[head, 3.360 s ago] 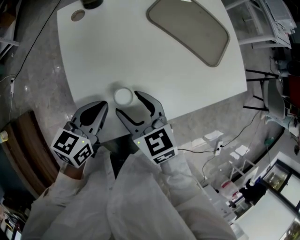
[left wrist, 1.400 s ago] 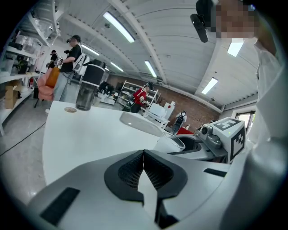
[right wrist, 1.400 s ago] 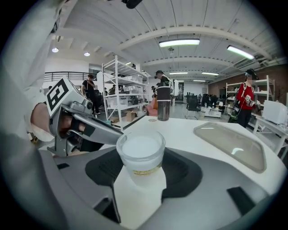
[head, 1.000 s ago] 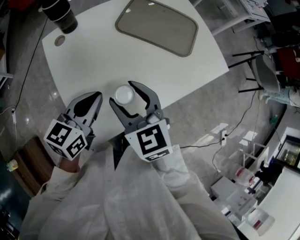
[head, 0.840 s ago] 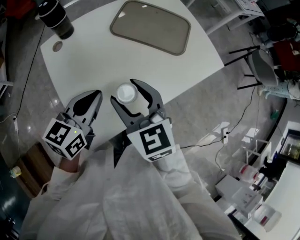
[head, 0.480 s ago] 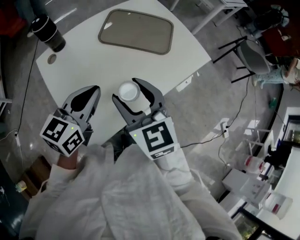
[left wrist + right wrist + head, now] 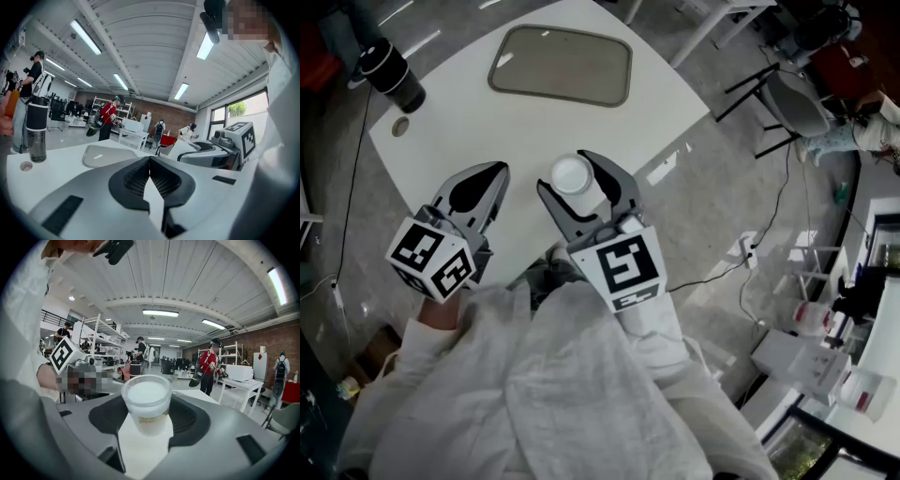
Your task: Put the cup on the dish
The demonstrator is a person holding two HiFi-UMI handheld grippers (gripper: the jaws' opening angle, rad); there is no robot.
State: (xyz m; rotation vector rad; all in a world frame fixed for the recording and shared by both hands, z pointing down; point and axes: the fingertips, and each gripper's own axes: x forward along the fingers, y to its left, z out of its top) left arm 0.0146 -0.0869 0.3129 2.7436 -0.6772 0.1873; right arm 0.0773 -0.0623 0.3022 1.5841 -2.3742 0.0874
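Table (image 7: 487, 122) below; cup (image 7: 146, 399) pinched btwn R gripper (image 7: 147, 412) fingers; L gripper (image 7: 150, 161) fingers closed.

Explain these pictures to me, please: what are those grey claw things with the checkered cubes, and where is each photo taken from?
No robot here: a person in white sleeves holds a grey two-jaw tool in each hand. The top-down picture comes from a camera on the person's head; the other two come from cameras riding on the tools, looking along their jaws. The marker cubes are part of the tools. On the white table lies a grey-brown rounded rectangular dish and stands a dark cylindrical bottle. The right tool is closed on a small translucent white plastic cup; the left tool is shut and empty.
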